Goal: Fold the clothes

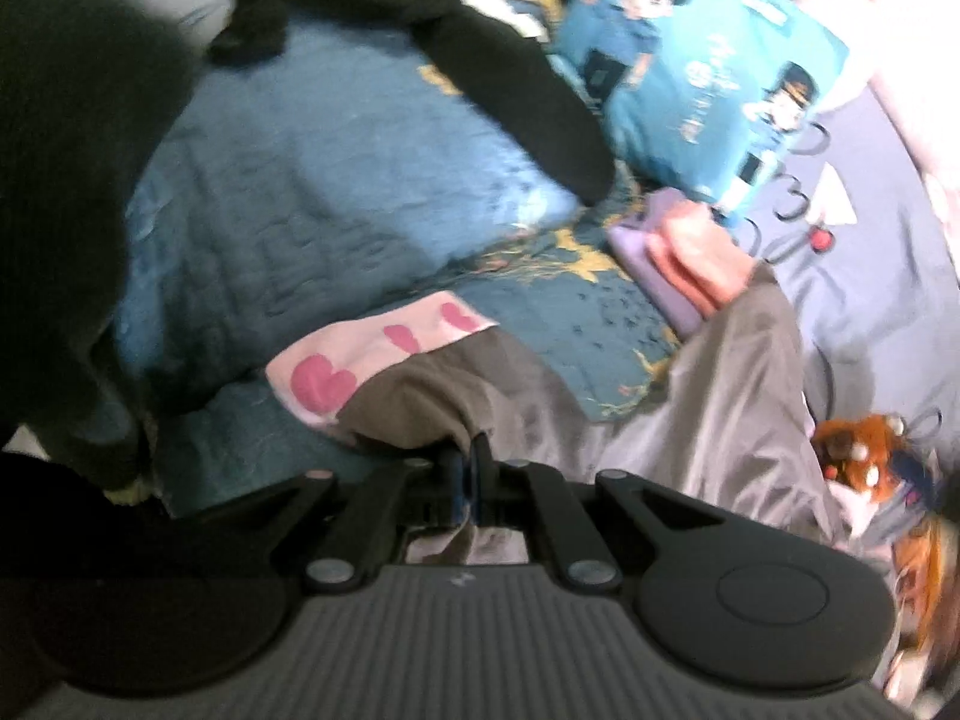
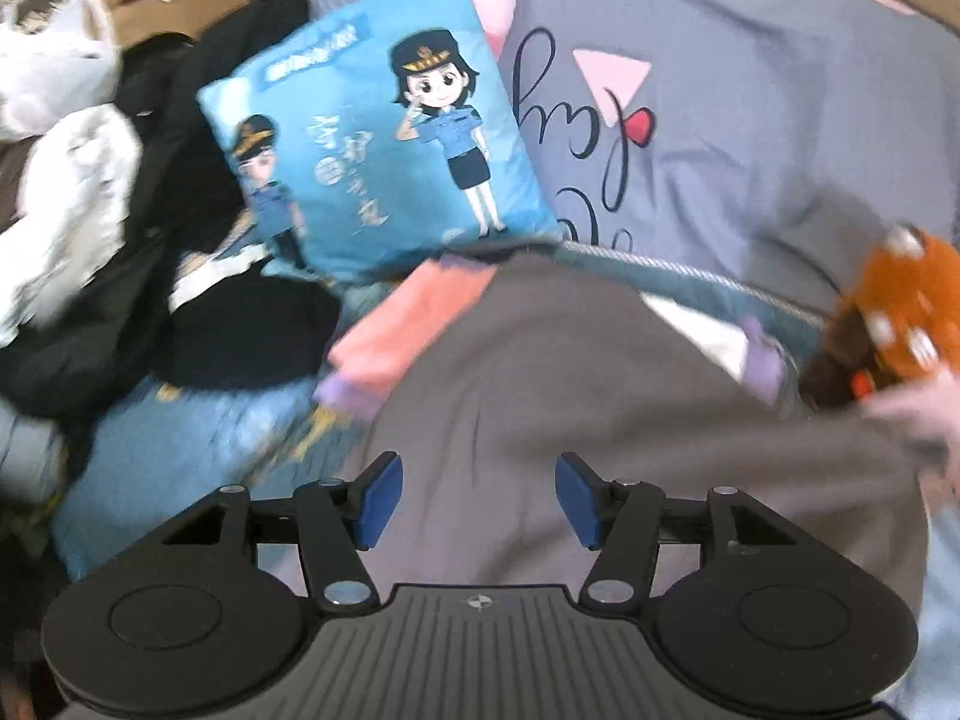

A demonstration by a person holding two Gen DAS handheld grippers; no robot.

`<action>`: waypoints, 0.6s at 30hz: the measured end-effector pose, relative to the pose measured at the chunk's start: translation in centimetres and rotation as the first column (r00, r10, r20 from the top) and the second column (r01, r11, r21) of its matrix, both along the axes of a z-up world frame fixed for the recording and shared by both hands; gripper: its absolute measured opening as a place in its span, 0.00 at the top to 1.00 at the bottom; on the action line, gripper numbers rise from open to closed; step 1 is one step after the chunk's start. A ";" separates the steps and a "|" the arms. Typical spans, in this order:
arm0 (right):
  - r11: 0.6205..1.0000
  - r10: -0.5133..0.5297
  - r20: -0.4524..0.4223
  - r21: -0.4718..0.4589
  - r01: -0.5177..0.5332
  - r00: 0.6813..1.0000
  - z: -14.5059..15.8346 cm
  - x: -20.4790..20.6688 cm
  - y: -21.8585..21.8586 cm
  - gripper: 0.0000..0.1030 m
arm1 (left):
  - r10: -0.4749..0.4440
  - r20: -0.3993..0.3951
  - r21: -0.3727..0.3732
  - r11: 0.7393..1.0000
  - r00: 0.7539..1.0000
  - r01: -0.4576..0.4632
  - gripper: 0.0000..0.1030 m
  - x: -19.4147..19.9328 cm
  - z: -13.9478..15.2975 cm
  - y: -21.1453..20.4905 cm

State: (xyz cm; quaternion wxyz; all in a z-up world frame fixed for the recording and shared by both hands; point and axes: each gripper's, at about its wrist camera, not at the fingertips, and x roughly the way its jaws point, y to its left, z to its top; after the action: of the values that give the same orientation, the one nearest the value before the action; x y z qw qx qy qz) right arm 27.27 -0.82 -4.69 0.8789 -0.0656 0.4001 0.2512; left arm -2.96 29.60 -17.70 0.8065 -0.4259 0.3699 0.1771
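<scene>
Grey garment point(image 2: 540, 396): spread on the bed just below the blue pillow point(image 2: 378, 144), overlapping the folded pink stack point(image 2: 408, 324).
Left gripper point(image 1: 465, 468): pinched tight on a grey edge.
Right gripper point(image 2: 474, 498): jaws apart over the cloth, gripping nothing.
Advice: seize the matching edge, keep the fabric taut, fold level.

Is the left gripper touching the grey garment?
Touching. The left wrist view shows the left gripper shut on a fold of the grey garment, with cloth bunched between the closed pads.

Home bedroom: quilted bedspread point(image 1: 336, 192), cartoon pillow point(image 2: 384, 144), clothes.
</scene>
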 end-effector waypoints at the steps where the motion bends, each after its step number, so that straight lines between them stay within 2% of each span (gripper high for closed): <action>1: 1.000 -0.013 -0.028 -0.019 0.012 1.000 0.1 2.6 1.2 0.45 | -0.018 0.008 0.005 1.000 1.000 0.018 0.98 0.2 0.3 -0.3; 4: 0.995 -0.062 -0.096 -0.088 0.053 0.993 -0.2 9.4 4.9 0.45 | -0.069 0.020 -0.006 0.998 0.997 0.069 0.98 0.8 0.5 -1.1; 9: 0.964 -0.159 -0.159 -0.239 0.119 0.974 -2.2 18.0 11.8 0.45 | -0.174 0.008 -0.090 0.981 0.985 0.174 0.98 2.6 -0.5 -2.4; 14: 0.909 -0.185 -0.161 -0.403 0.106 0.970 -4.8 21.1 17.8 0.45 | -0.203 0.010 -0.110 0.973 0.979 0.202 0.98 3.3 -0.9 -2.7; 18: 0.858 -0.207 -0.166 -0.505 0.098 0.964 -7.8 21.9 19.7 0.46 | -0.204 0.014 -0.109 0.973 0.979 0.205 0.98 3.4 -1.0 -2.6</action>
State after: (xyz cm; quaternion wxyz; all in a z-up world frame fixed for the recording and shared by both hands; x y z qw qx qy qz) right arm 49.18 18.86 -12.45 0.8019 -0.2278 0.5471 0.0757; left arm 0.43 27.00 -18.69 0.7962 -0.4297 0.4198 0.0718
